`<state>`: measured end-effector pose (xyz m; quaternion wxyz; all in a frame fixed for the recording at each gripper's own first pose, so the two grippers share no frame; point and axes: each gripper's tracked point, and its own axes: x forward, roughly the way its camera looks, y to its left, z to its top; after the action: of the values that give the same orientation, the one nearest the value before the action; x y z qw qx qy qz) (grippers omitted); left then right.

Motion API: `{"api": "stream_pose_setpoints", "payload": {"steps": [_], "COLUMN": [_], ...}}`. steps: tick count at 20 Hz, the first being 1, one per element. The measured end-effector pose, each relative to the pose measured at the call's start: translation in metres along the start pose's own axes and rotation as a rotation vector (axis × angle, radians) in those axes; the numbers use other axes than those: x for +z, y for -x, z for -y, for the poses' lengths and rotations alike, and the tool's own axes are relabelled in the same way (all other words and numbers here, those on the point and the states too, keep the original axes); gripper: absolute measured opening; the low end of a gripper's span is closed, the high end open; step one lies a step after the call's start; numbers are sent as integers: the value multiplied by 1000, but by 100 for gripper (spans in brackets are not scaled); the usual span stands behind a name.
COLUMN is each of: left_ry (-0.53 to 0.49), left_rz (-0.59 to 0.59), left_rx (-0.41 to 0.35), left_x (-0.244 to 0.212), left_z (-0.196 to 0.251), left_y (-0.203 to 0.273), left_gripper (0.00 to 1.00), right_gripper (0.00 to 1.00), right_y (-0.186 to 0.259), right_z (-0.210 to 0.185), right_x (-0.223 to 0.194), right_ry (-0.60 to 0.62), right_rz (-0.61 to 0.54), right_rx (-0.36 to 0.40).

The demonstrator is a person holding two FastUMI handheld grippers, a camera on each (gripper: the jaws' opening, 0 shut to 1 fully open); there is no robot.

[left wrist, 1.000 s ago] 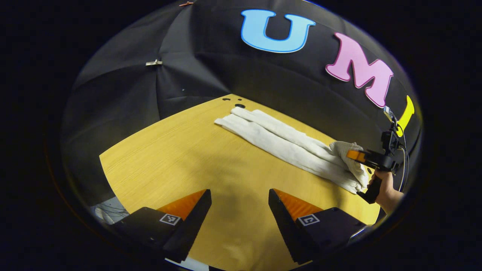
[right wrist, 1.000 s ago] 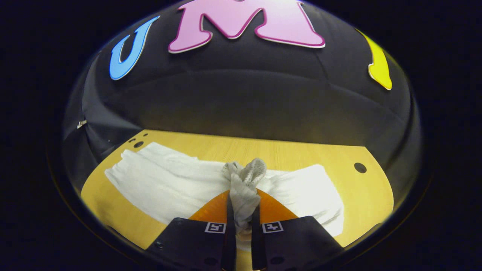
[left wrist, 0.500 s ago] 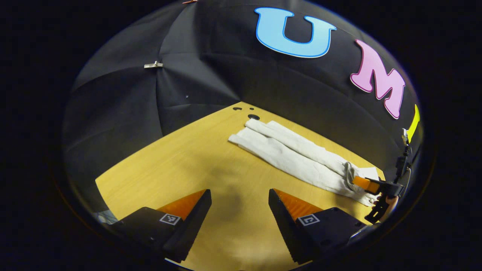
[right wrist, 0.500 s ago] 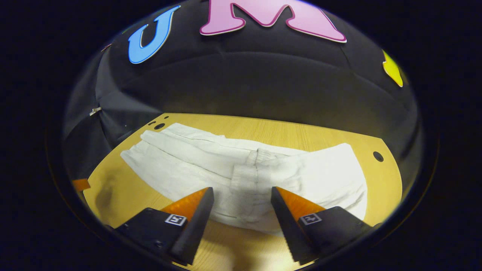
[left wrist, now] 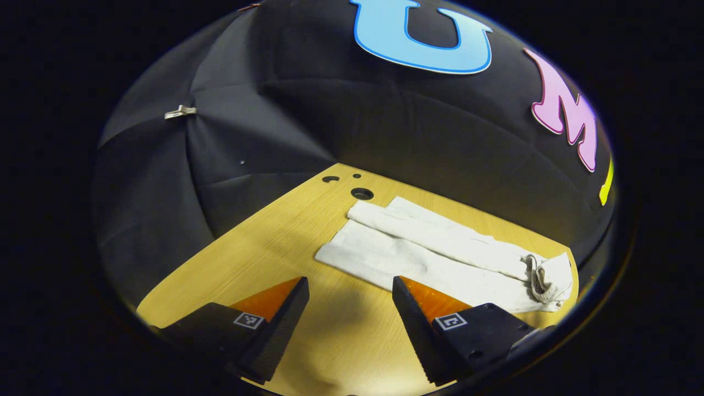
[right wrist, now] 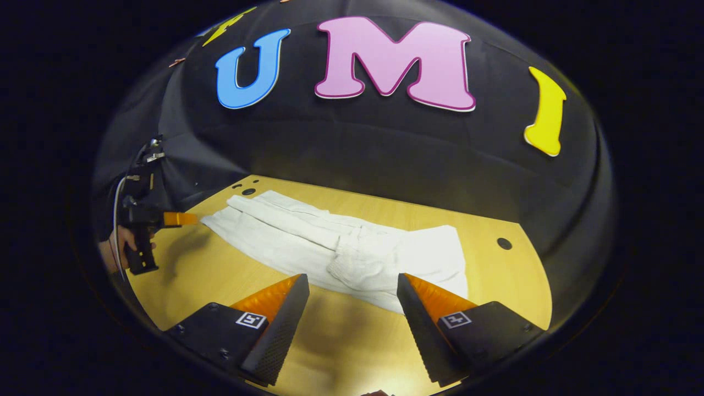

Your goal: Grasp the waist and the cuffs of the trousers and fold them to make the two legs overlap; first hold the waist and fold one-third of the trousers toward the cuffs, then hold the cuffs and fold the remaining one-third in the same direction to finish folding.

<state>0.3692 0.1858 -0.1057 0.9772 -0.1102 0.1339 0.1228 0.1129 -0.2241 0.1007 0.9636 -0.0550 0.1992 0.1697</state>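
Worktop (left wrist: 264, 247): light wood grain, curved near edge, bare surface lit warm. Three round holes (left wrist: 361, 193) in worktop far corner: one large, two smaller just beside it. Single hole (right wrist: 504, 243) near worktop right edge. Black cloth wall (left wrist: 308, 121) behind worktop, creased. Metal clip (left wrist: 179, 113) on wall seam, high above worktop's left part.

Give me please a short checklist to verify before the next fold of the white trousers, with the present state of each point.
1. Left gripper open, holding nothing: ok.
2. Right gripper open, holding nothing: ok.
3. Trousers lying on the table, legs overlapped lengthwise: ok.
4. Waist third folded flat toward the cuffs: not ok; the waist end is bunched.
5. Cuffs lie ahead of the left gripper: ok.
6. Cuff edges aligned: cannot tell.
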Motion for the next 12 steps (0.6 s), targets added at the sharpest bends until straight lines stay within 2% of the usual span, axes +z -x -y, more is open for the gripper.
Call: {"api": "stream_pose_setpoints", "payload": {"steps": [5,9,12], "left_ry": [-65,-141,-233], "left_rz": [-17,-79,-139], "left_rx": [-26,-21,-25], "left_x": [6,-9,-20], "left_z": [5,11,13], "left_y": [-57,-84,-91], "left_gripper": [96,96,98], "right_gripper": [98,98,98], "right_y": [91,149,172], "right_z": [56,77,80], "right_x": [-15,-47,-60], "right_ry": [40,-40,-58], "right_rz": [-46,-131,-166], "right_rx": [-135,-211,-244]}}
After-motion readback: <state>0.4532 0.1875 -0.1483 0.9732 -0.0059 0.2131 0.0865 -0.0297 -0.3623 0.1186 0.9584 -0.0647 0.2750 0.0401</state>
